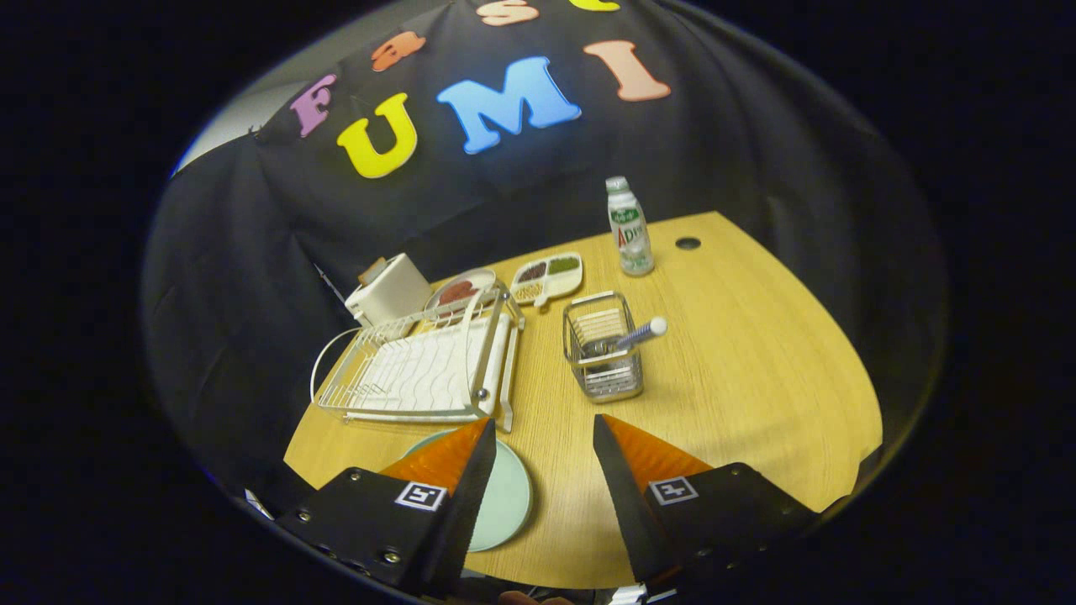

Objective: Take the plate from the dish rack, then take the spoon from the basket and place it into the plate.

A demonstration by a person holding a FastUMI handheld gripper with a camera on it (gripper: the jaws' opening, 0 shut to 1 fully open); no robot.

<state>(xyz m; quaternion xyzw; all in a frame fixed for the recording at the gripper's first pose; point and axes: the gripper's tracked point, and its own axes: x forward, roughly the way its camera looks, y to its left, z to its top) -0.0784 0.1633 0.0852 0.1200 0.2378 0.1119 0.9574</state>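
- The tongs (545, 437) hang wide apart, holding nothing, above the tabletop (740, 378).
- The basket (602, 357) stands just ahead of them.
- The spoon (640, 333) leans in the basket, handle slanting up toward the bottle (630, 227).
- The plate (504, 496) lies flat short of the basket, partly under 1 finger, beside the dish rack (420, 370).
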